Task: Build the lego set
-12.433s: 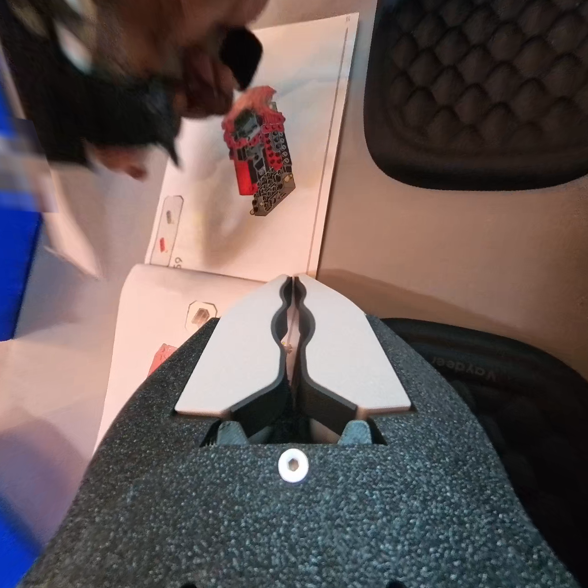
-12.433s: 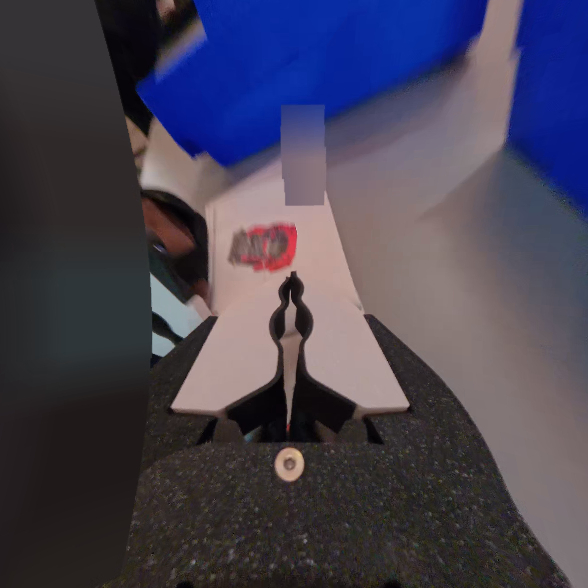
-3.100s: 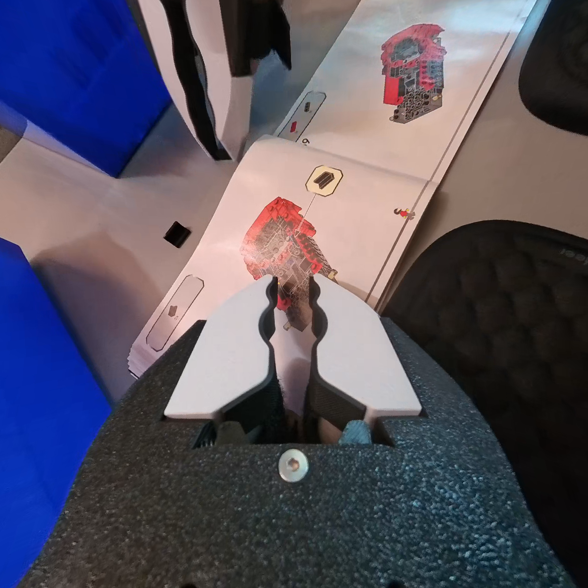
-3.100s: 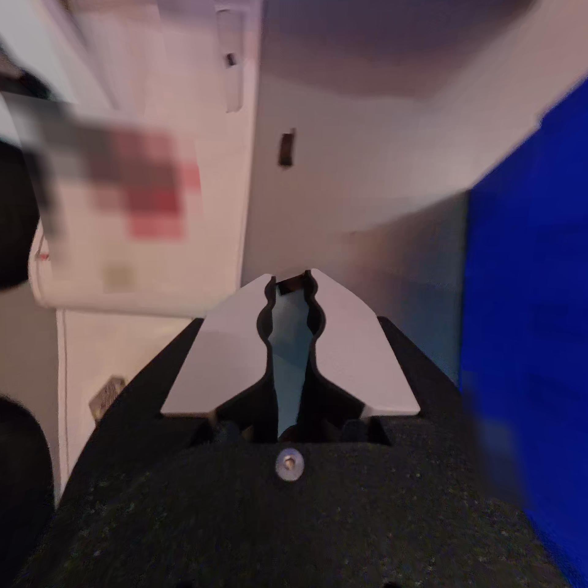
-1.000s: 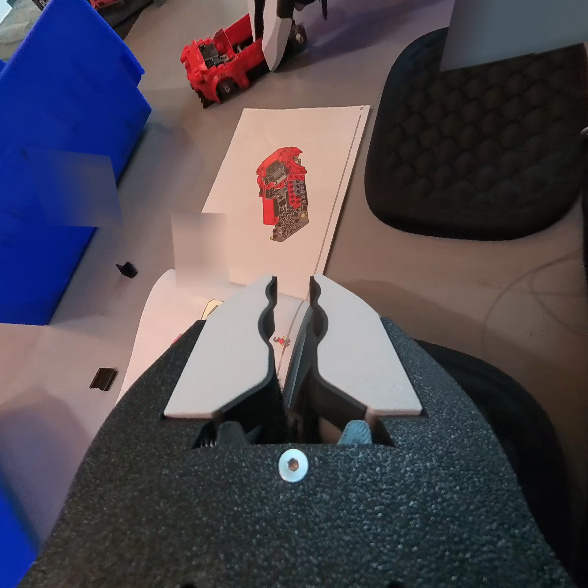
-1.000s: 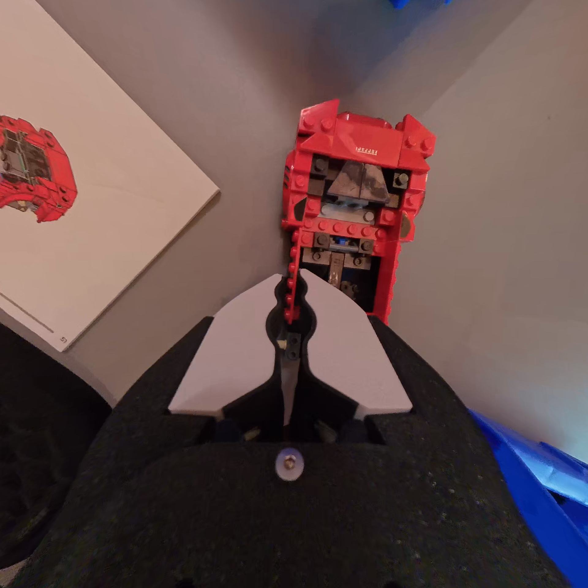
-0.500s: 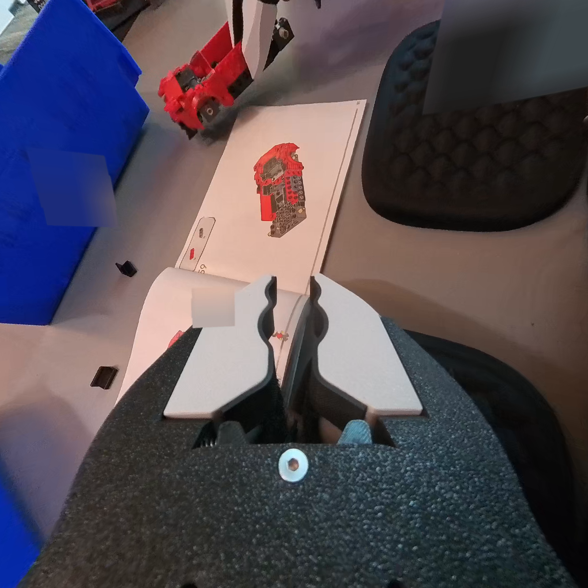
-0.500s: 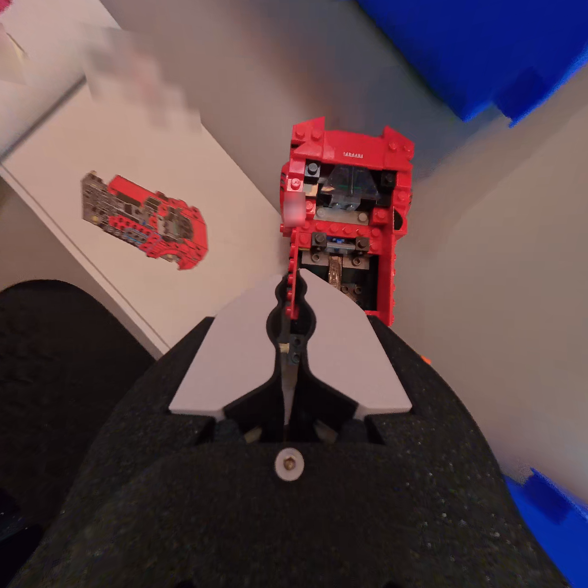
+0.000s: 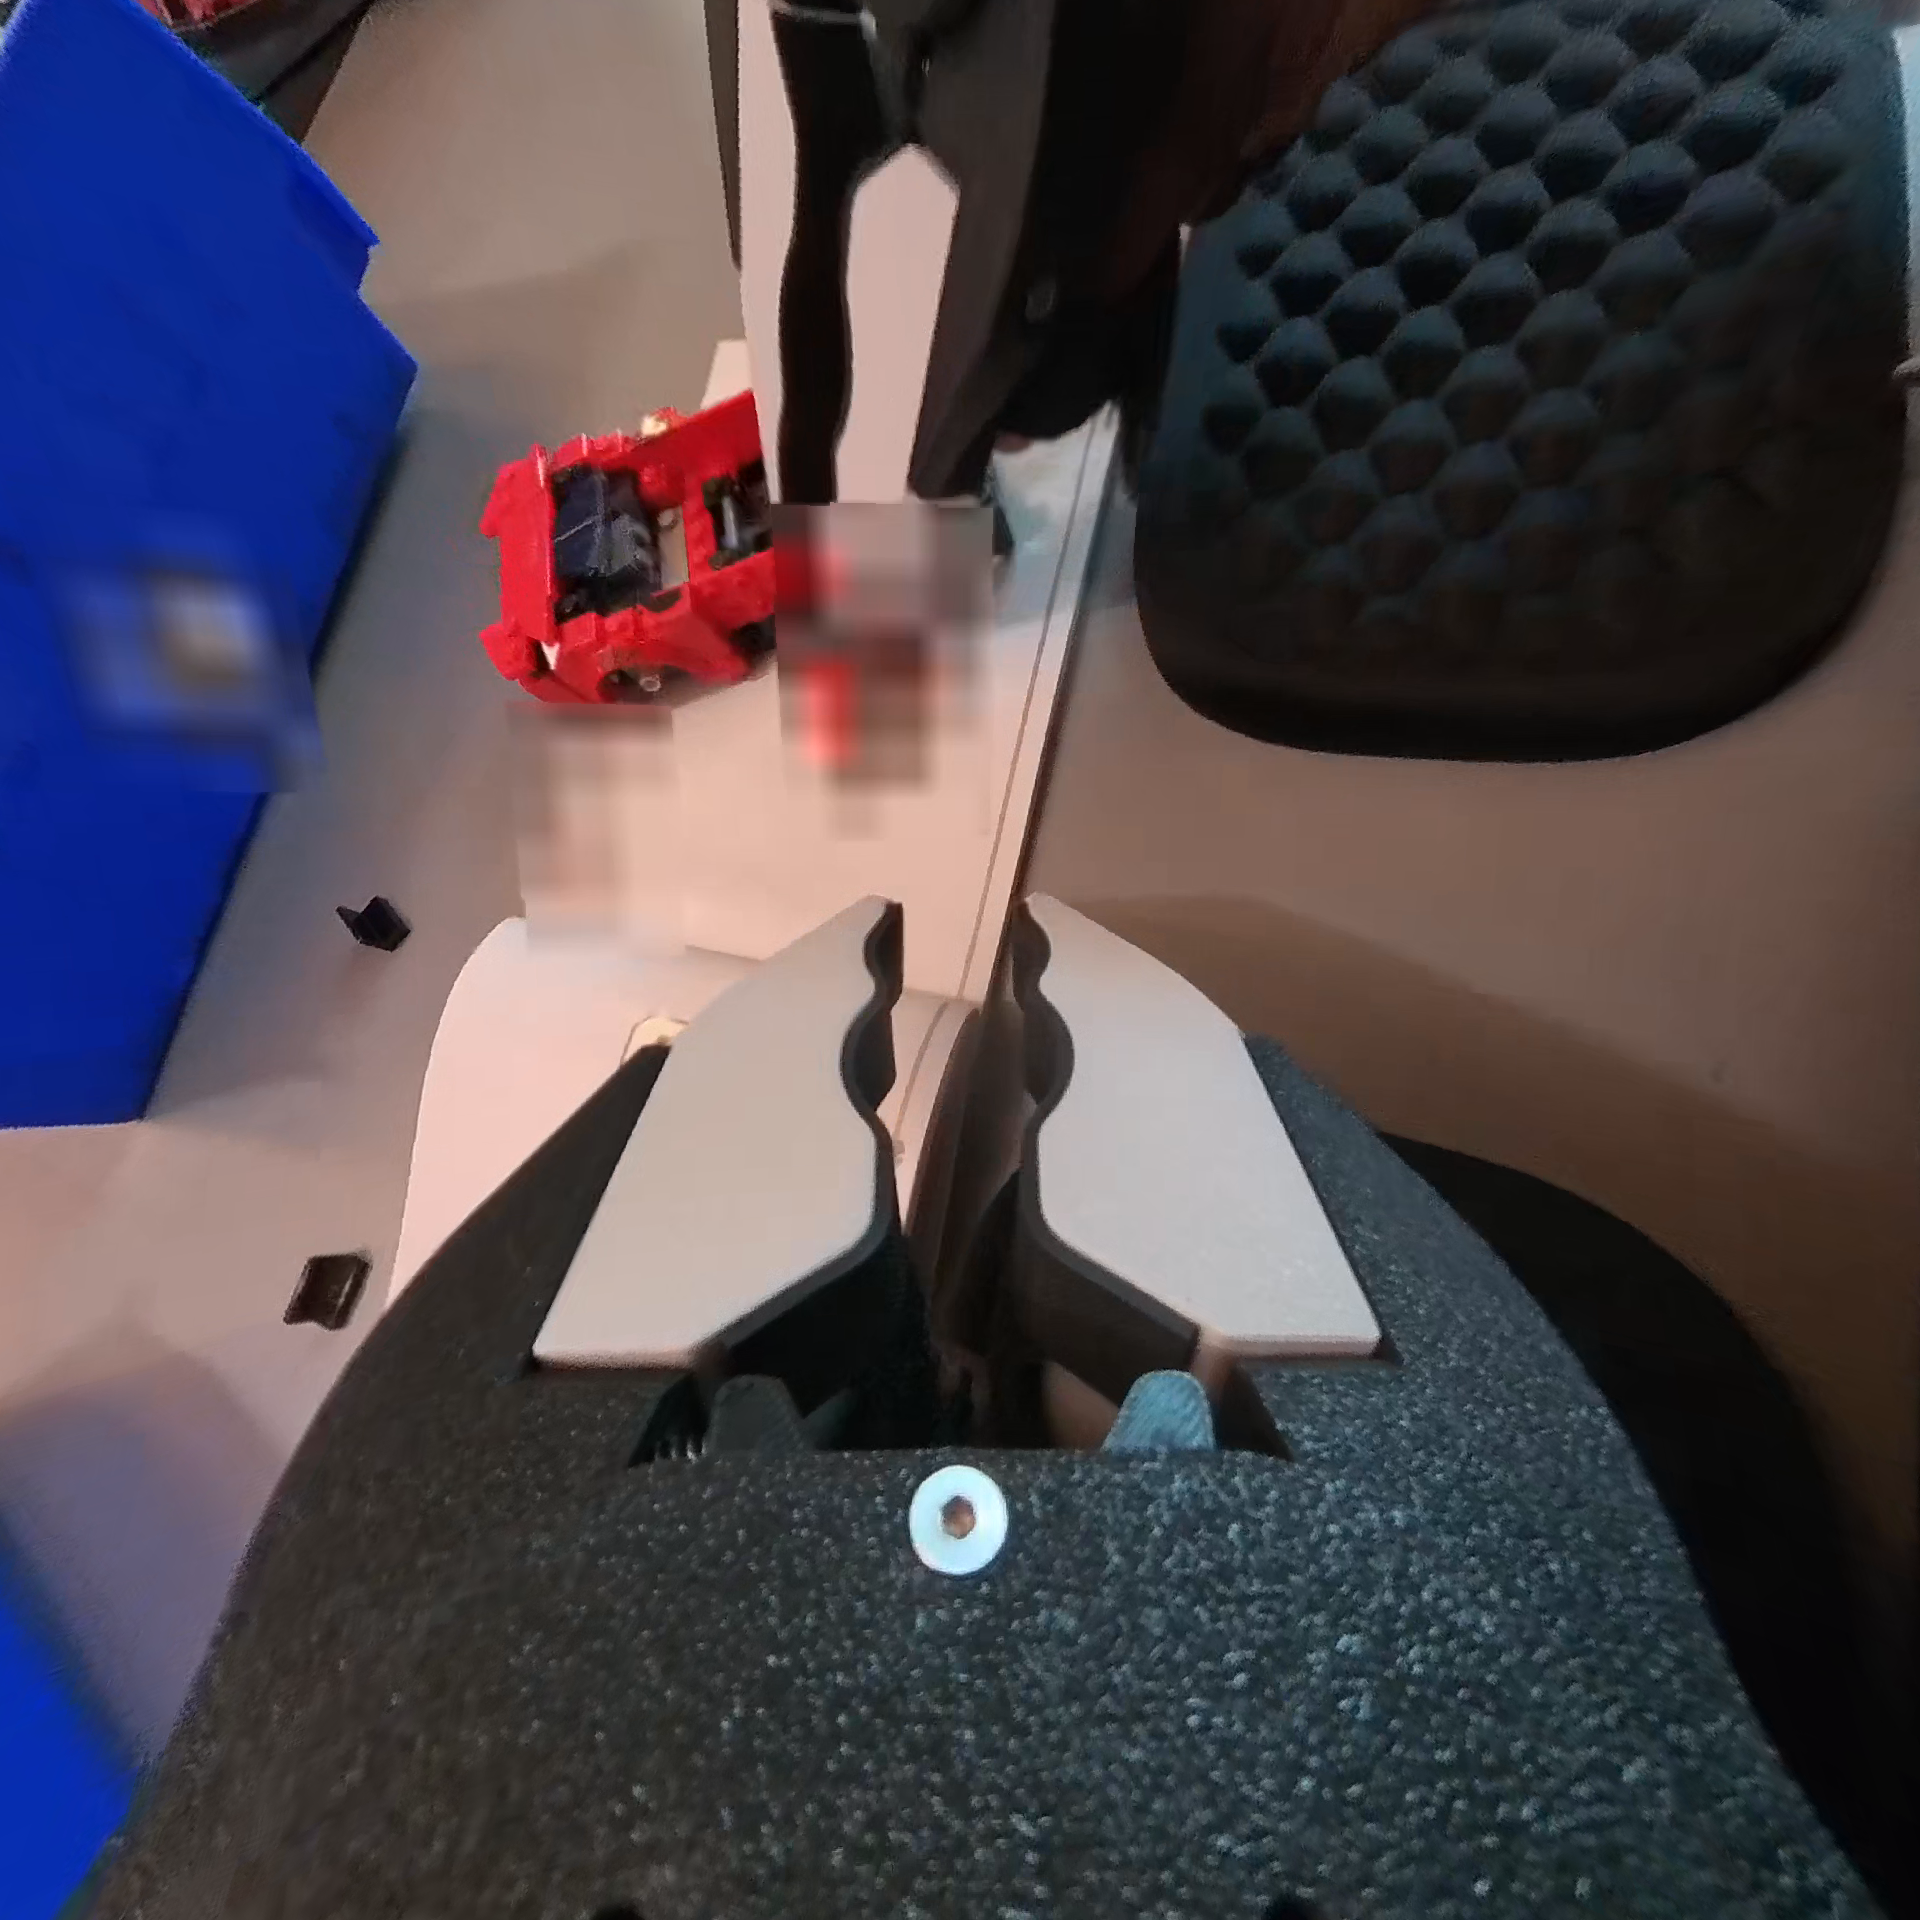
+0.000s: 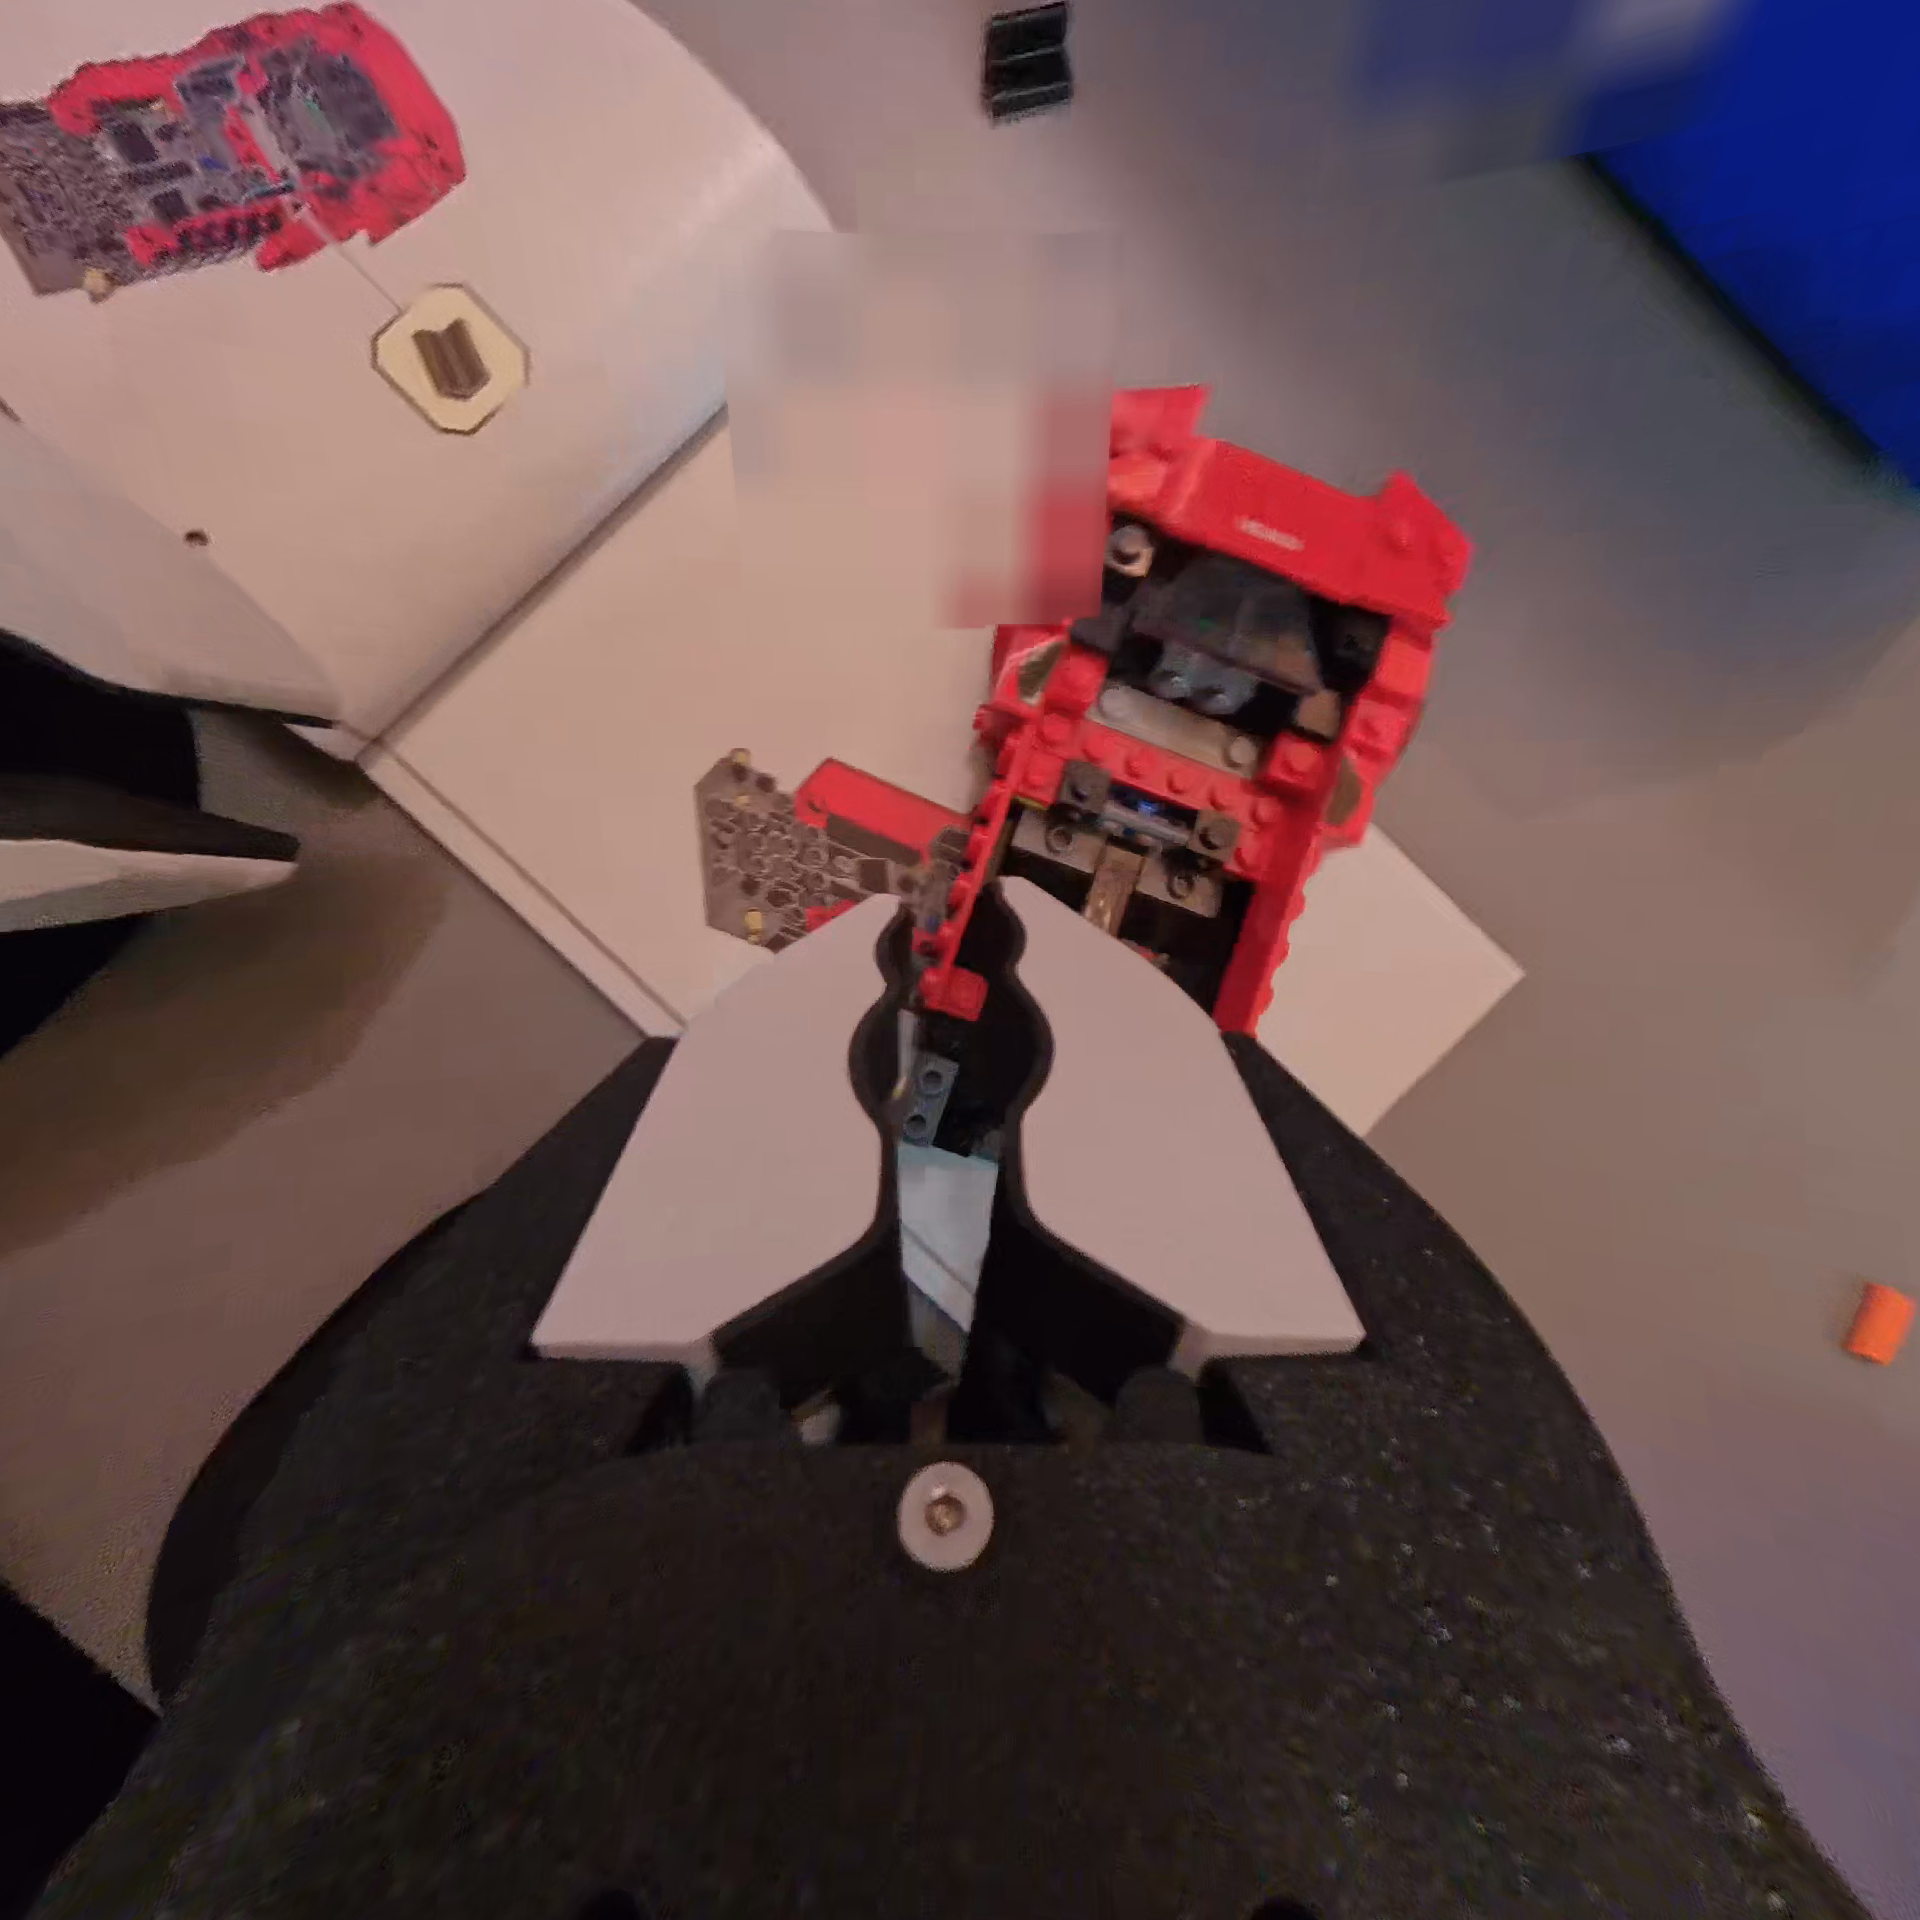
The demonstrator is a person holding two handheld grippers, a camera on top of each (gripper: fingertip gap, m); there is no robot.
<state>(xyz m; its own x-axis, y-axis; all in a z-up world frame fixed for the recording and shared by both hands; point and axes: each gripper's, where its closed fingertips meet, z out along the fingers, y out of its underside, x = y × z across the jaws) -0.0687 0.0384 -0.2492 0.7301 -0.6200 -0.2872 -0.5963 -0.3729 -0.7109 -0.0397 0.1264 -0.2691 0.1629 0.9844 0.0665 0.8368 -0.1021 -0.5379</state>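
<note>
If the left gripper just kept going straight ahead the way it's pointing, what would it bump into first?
Most likely the instruction booklet: the left gripper is open, with a page edge running between its fingers. Farther along lies the red lego car, slightly left of that line. Depth is hard to judge.

The right gripper [image 10: 951, 920] was pitched down with its jaws closed on the red lego car [image 10: 1226, 717], while the left gripper [image 9: 956, 920] hung low, fingers [image 9: 758, 1122] parted by a narrow gap, holding nothing.
</note>
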